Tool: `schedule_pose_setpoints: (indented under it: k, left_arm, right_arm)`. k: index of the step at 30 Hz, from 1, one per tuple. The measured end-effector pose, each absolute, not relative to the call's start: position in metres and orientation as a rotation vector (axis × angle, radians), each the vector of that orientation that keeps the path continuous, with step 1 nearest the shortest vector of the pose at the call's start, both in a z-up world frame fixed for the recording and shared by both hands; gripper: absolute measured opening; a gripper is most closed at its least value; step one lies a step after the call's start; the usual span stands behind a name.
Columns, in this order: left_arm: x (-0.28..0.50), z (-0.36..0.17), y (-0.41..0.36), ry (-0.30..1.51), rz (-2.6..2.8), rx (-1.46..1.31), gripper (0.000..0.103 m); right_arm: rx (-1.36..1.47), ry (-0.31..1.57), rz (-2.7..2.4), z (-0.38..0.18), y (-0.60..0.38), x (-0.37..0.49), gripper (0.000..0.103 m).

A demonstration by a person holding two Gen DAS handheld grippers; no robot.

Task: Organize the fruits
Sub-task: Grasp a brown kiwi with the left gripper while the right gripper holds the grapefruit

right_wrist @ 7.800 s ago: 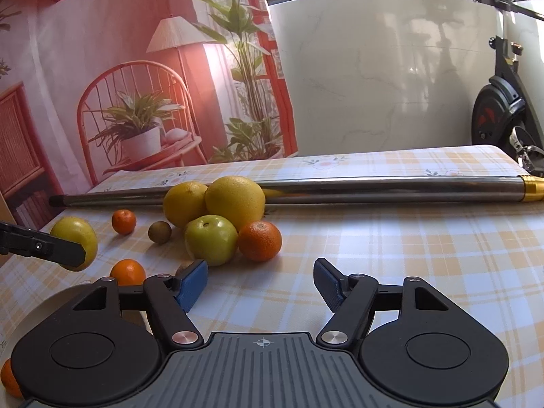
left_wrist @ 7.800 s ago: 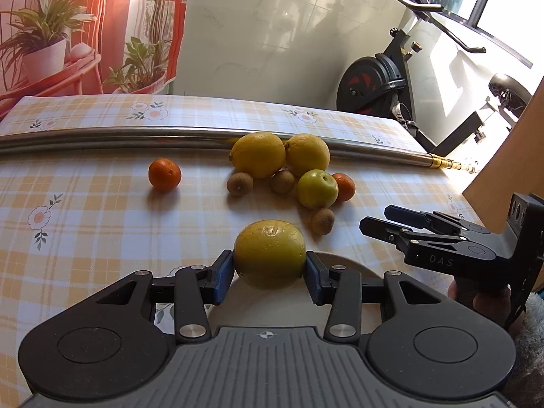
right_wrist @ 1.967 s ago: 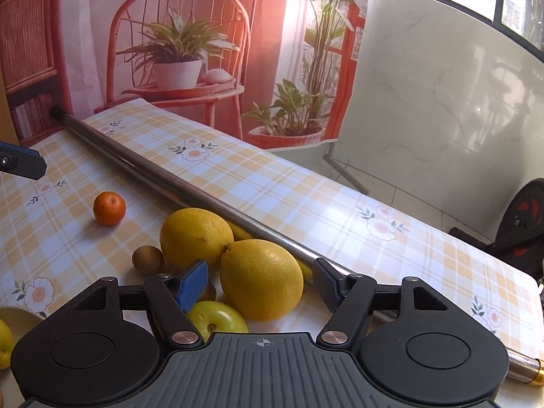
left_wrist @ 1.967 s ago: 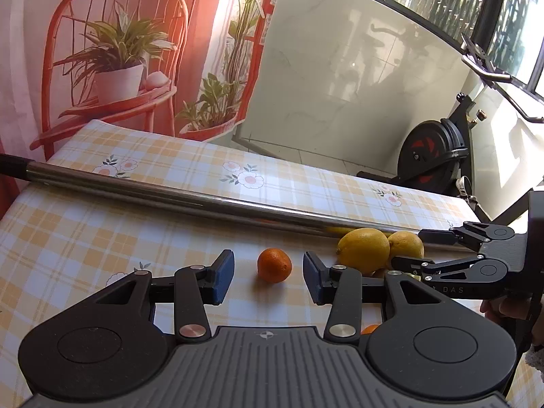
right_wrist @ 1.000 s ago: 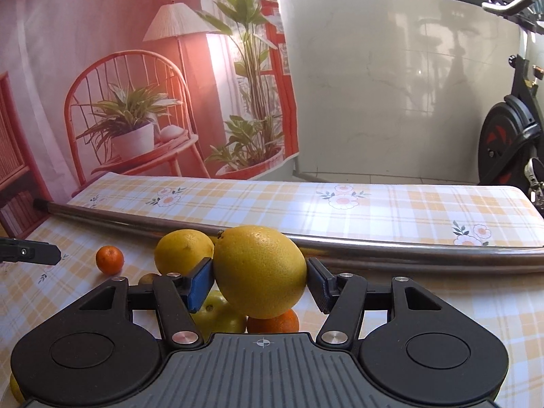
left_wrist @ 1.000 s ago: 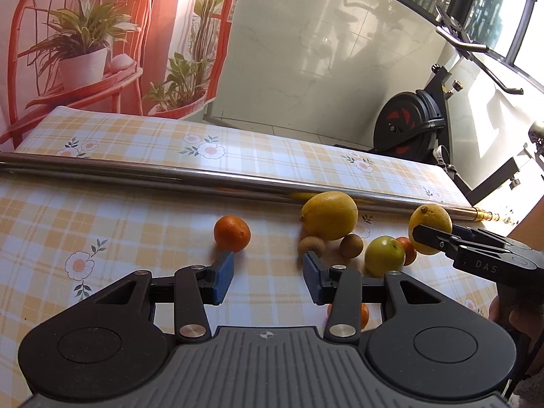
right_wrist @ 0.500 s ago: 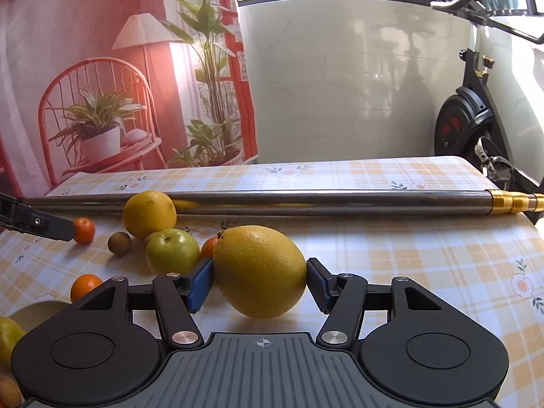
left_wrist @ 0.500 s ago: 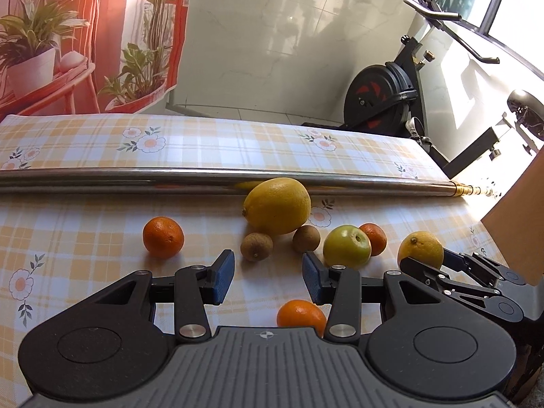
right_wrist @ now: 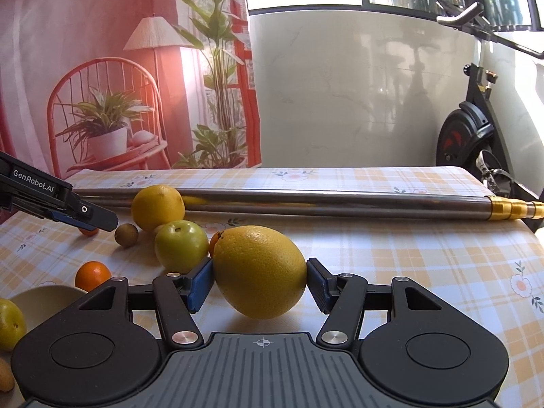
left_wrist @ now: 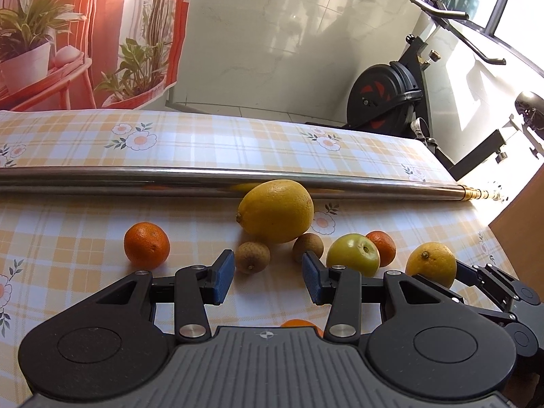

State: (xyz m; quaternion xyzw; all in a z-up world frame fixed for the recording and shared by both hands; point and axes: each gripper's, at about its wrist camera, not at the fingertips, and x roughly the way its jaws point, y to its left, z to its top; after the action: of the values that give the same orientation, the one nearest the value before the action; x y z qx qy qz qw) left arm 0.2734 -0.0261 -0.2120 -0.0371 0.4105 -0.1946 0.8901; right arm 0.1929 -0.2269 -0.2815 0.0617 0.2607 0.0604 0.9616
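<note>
Broadly, a bench (left_wrist: pixel 85 217) draped in an orange-and-white checked cloth with daisy prints carries everything, and a long polished steel pole with a brass tip (left_wrist: pixel 170 178) lies across it at the 12 o'clock side of the fruit. In the left wrist view, the left hand-held gripper (left_wrist: pixel 268 277) has its blue pads spread with nothing between them, hovering over bare cloth. The right hand-held gripper (right_wrist: pixel 260 284) pinches a big yellow dimpled citrus fruit (right_wrist: pixel 260 270) by its two ends; that fruit also shows at 3 o'clock in the left view, low over the bench.

A second large yellow lemon-shaped fruit (left_wrist: pixel 275 210) lies against the pole. At its 4 o'clock sits a round green apple (left_wrist: pixel 353 255) with a small mandarin (left_wrist: pixel 382 246) touching it behind. Two small brown kiwi-like fruits (left_wrist: pixel 253 256) lie just below the lemon-shaped fruit. A lone orange mandarin (left_wrist: pixel 147 244) rests apart at 9 o'clock. Another mandarin (right_wrist: pixel 92 275) sits just beside the rim of a pale cream bowl (right_wrist: pixel 44 297) at 8 o'clock in the right view, where a yellow-green fruit (right_wrist: pixel 10 324) lies at the frame edge.
</note>
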Motion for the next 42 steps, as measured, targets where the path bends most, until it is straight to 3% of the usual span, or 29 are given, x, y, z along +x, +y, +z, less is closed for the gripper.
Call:
schedule_pose_setpoints:
  k: [12,15,27,42]
  left_arm:
    - [0.292,-0.228,-0.027,0.897,-0.344,-0.098,0.037]
    - [0.295,-0.232,-0.028,0.912,-0.355,-0.100,0.029]
    - [0.283,-0.222,-0.021,0.899,-0.370,-0.073,0.029]
    - [0.209,-0.186,0.000,0.855,-0.463,-0.082,0.029]
  right_arm:
    - [0.132,0.530,0.140,-0.281,-0.229,0.192,0.055]
    - [0.134,0.531,0.141,-0.281,-0.229,0.193,0.055]
    - [0.145,0.544,0.142,-0.283,-0.231,0.196,0.055]
    - [0.122,0.533,0.124,-0.275,-0.231,0.186,0.055]
